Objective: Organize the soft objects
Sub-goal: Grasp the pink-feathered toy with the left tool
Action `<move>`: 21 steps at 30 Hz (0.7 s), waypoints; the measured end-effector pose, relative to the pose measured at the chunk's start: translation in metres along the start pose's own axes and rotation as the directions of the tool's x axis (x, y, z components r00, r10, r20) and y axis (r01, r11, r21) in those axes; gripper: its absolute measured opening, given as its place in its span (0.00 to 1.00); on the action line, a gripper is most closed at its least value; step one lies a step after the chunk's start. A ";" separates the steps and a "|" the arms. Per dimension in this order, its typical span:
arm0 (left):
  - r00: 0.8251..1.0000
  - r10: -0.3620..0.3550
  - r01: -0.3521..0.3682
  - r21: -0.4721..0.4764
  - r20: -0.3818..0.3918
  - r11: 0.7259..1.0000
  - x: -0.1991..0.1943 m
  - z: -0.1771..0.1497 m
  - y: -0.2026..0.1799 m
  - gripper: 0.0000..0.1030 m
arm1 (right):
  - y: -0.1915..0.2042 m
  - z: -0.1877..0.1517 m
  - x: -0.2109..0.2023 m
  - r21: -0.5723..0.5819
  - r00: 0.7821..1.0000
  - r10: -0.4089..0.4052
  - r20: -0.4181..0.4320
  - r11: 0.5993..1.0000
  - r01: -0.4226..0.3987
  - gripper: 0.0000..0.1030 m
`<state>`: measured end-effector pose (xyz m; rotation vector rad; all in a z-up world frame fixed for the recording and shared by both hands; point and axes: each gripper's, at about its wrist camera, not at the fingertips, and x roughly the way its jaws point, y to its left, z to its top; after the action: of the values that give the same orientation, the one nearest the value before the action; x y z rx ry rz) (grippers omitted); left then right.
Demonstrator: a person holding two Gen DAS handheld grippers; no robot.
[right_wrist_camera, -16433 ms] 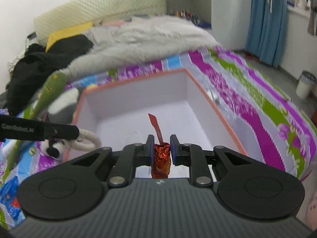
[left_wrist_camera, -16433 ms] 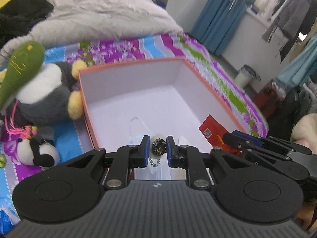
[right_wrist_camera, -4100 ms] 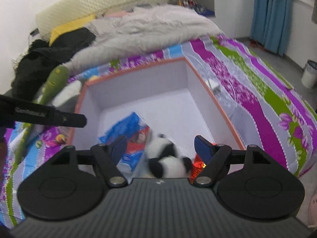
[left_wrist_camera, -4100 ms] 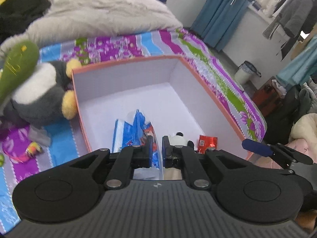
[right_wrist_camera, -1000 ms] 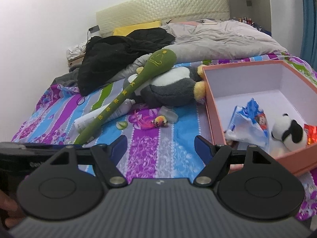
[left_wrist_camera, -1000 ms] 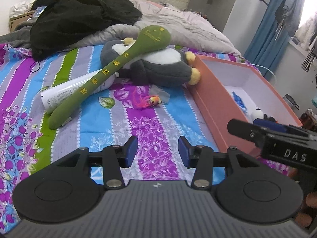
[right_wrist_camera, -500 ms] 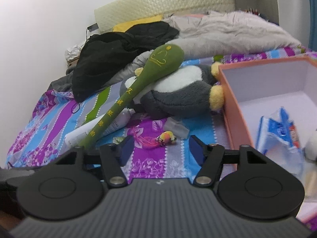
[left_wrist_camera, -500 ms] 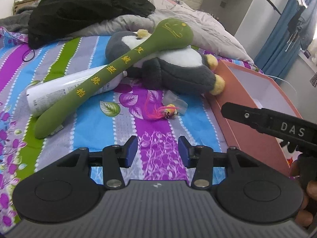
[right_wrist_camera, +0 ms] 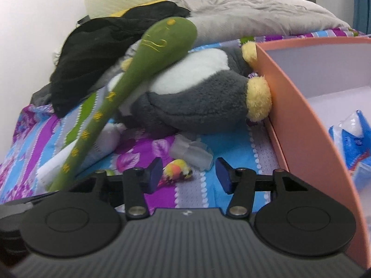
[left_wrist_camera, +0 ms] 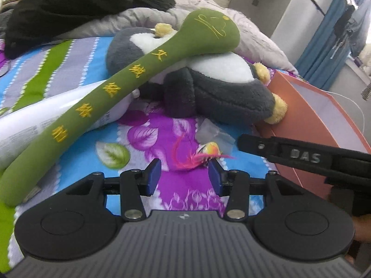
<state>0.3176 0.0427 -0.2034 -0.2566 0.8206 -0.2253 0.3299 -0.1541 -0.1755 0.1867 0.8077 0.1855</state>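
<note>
Closing on nothing, the right gripper [right_wrist_camera: 188, 175] frames a feathered toy [right_wrist_camera: 177, 171] by its left finger; the left gripper [left_wrist_camera: 184, 175] stands half-open, empty.

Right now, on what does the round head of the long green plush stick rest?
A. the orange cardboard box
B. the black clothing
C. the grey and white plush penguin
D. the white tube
C: the round head of the long green plush stick lies across the grey and white plush penguin, beside the orange cardboard box.
</note>
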 end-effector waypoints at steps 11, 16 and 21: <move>0.985 -0.172 0.172 0.012 -0.017 0.985 0.050 0.011 0.016 0.53 | -0.023 0.004 0.051 0.065 0.998 -0.007 -0.068 0.998 0.011 0.44; 0.977 -0.209 0.210 0.020 -0.047 0.978 0.065 0.010 0.013 0.51 | -0.028 0.002 0.060 0.096 0.992 0.061 -0.106 0.994 -0.051 0.26; 0.968 -0.237 0.240 0.033 -0.078 0.970 0.074 0.006 0.006 0.29 | -0.028 0.002 0.054 0.094 0.994 0.053 -0.092 0.995 -0.044 0.08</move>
<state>0.3715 0.0274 -0.2529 -0.3091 0.8569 -0.4796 0.3701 -0.1684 -0.2186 0.2862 0.9072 0.2040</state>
